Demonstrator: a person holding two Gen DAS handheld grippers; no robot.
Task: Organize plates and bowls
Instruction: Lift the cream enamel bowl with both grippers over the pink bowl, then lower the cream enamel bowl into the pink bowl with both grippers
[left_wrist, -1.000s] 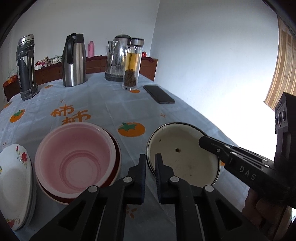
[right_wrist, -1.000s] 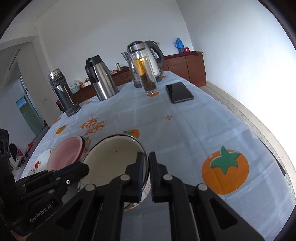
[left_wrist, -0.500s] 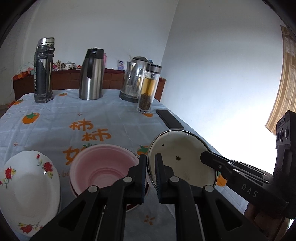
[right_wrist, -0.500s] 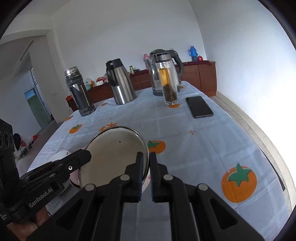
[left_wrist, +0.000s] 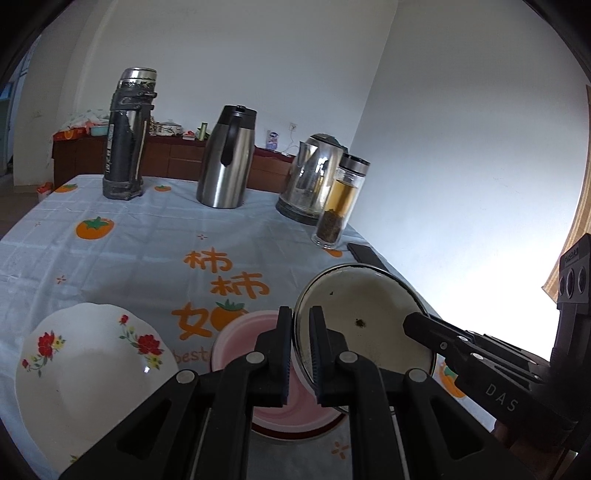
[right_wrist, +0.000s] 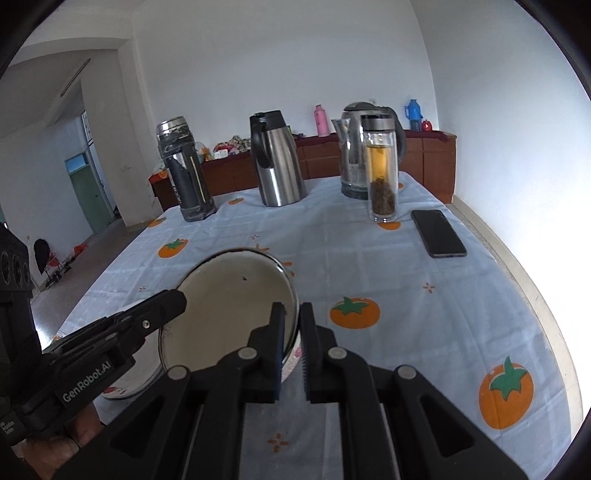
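Note:
A cream enamel bowl (left_wrist: 365, 310) with a dark rim hangs tilted above the table, held from both sides. My left gripper (left_wrist: 300, 321) is shut on its left rim. My right gripper (right_wrist: 291, 317) is shut on its right rim, and it also shows in the left wrist view as a black finger (left_wrist: 419, 326) over the bowl's far side. Under the raised bowl sits a pink bowl (left_wrist: 236, 341) on a dark red plate, partly hidden by my fingers. A white plate with red flowers (left_wrist: 85, 373) lies to its left.
Along the far side of the table (right_wrist: 406, 288) stand a dark thermos (left_wrist: 127, 136), a steel carafe (left_wrist: 227, 158), a kettle (left_wrist: 314, 177) and a glass tea bottle (right_wrist: 382, 170). A black phone (right_wrist: 437, 232) lies near the right edge. A wooden sideboard lines the back wall.
Both grippers have lifted the enamel bowl off the cloth and carried it left. It now hangs over the pink bowl's right part. The flowered plate has come further into view.

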